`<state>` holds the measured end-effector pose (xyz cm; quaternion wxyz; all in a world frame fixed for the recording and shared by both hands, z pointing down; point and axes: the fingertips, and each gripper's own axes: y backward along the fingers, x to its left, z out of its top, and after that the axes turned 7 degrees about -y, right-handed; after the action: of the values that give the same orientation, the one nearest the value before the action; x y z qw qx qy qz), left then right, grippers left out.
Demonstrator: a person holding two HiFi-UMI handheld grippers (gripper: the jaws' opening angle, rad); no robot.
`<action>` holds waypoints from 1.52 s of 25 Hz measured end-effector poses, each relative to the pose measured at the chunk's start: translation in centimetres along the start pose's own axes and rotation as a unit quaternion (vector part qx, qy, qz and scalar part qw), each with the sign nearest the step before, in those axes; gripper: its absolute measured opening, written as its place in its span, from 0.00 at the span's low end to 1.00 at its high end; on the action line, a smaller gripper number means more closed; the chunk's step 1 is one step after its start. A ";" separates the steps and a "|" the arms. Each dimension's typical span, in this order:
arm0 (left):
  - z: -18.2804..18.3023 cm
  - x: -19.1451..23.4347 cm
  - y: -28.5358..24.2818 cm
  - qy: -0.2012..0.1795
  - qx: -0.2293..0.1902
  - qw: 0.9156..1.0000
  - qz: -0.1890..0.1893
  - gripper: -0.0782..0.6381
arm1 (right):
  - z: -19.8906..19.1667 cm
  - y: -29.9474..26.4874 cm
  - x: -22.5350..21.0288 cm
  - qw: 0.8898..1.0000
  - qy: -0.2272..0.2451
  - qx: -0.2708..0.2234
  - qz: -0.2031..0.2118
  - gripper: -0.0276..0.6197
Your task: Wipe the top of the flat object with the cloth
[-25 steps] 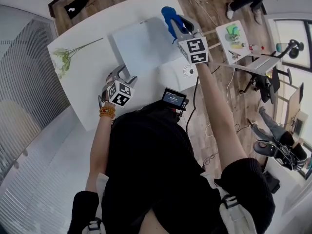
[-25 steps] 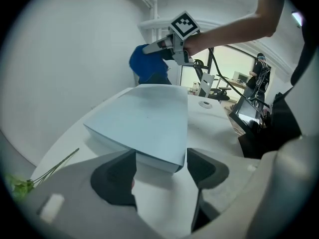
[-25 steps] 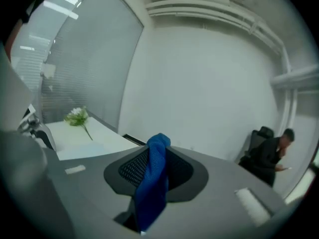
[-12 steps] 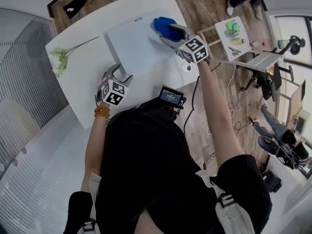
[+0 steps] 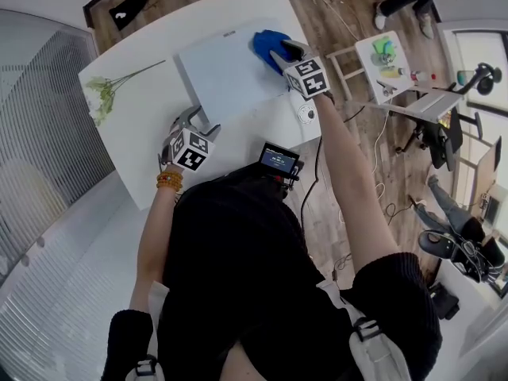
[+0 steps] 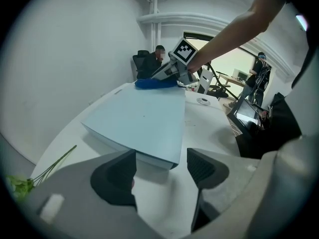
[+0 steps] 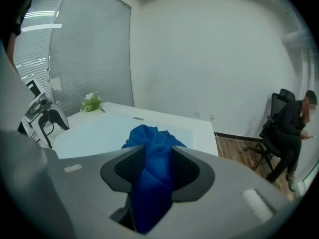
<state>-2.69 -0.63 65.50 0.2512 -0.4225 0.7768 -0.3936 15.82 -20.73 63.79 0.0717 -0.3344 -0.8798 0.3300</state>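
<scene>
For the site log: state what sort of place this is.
Probably an office or workroom: a large white rounded table, a black swivel office chair on wood-plank flooring, and a ribbed glass partition wall.

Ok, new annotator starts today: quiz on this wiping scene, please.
1. Between the right gripper's jaws: A) blue cloth B) cable C) nothing?
2. True or false: the left gripper clamps the flat panel.
3. Fill in: in the head view, ___ lie left of the panel.
Key: 1. A; those jaws have just been closing, cloth between them. 2. False; its jaws stand apart. 3. Flowers.
</scene>
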 end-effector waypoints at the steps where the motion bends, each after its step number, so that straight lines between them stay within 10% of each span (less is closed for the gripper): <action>1: 0.0 0.1 0.0 0.003 0.000 1.000 0.001 0.57 | 0.1 -0.1 0.2 1.000 0.007 0.006 0.003 0.30; 16: 0.0 -0.4 -0.1 0.006 -0.005 1.000 -0.010 0.58 | 0.2 -2.7 8.7 0.984 0.081 0.085 0.135 0.20; 38: 0.0 -0.3 -0.5 0.022 -0.008 1.000 -0.015 0.58 | 1.2 -5.5 17.4 0.963 0.130 0.105 0.213 0.20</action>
<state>-2.30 -0.53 65.99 0.2249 -0.4277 0.7787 -0.4001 -0.87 -13.32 64.68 0.1485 -0.5443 -0.7318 0.3822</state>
